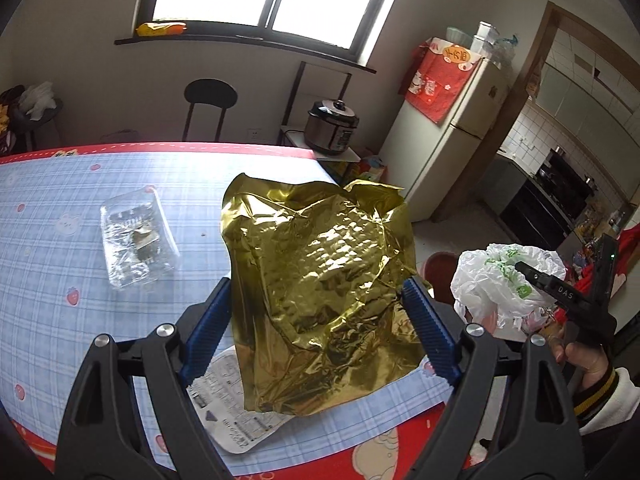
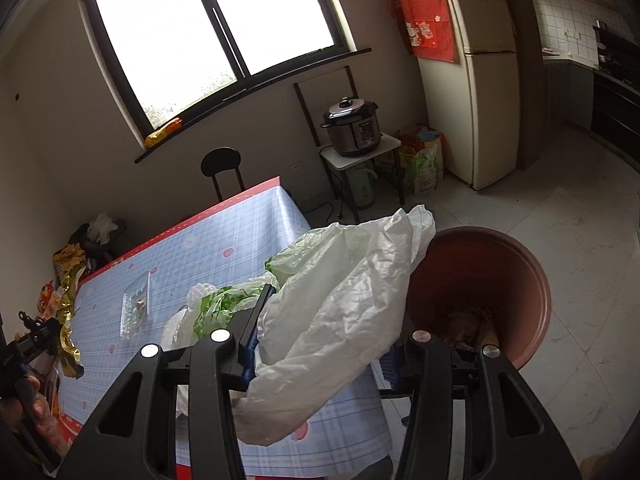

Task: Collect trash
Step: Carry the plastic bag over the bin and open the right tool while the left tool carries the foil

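Note:
My left gripper is shut on a crumpled gold foil bag, held above the table's near right part. My right gripper is shut on a white plastic bag with green print, held beside the table's edge, next to a brown round bin on the floor. The right gripper and its bag also show in the left wrist view. A clear plastic tray with scraps lies on the blue checked tablecloth. A white printed wrapper lies under the gold bag.
A black chair stands behind the table. A pressure cooker sits on a small stand, a fridge further right. Bags are piled at the table's far left side. Tiled floor lies right of the bin.

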Demonstrator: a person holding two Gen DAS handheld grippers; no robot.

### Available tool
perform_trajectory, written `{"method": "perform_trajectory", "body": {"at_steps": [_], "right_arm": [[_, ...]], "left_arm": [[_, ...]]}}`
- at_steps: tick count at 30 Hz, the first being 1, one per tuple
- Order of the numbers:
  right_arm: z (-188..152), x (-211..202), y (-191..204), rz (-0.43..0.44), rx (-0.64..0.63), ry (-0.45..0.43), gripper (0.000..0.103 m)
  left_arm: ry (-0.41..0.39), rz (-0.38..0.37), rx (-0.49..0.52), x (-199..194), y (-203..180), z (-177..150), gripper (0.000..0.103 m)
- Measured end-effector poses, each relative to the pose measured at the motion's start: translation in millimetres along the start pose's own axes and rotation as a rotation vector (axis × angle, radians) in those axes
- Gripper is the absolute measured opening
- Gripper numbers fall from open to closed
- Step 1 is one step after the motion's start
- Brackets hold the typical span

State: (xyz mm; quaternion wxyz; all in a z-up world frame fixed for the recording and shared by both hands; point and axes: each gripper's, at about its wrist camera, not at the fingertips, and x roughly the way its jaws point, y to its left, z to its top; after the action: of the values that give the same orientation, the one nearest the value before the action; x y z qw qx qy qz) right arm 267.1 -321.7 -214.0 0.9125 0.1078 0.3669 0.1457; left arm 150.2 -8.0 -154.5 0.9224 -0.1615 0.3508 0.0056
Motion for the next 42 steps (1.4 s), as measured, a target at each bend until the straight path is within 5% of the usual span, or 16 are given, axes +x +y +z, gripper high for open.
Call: {"method": "perform_trajectory", "body": {"at_steps": [9, 18, 21, 25, 31, 42], "right_arm": [[24, 12, -83, -0.113, 0.043, 0.006, 0.046], [47, 46, -111, -0.169, 0.019, 0.026, 0.048], [51, 58, -111, -0.207, -0.002, 0.038, 0.053], [55, 62, -113, -0.203, 0.006, 0.032, 0.075], [60, 48, -113, -0.193, 0.009, -0.012, 0.094], [44, -8, -131, -0.228, 0.066, -0.053, 0.098]], "left_arm": [[0.015, -0.074, 0.055, 43, -71, 11, 0.084], [0.026, -0.046, 0.057, 58, -83, 11, 0.084], [0.031, -0.031, 0.055, 59, -85, 8, 0.084], [0.034, -0.021, 0.059, 59, -89, 9, 0.084], [0.045, -0.035, 0.089, 63, -103, 11, 0.084], [0.088, -0.146, 0.237, 101, -166, 20, 0.084]]}}
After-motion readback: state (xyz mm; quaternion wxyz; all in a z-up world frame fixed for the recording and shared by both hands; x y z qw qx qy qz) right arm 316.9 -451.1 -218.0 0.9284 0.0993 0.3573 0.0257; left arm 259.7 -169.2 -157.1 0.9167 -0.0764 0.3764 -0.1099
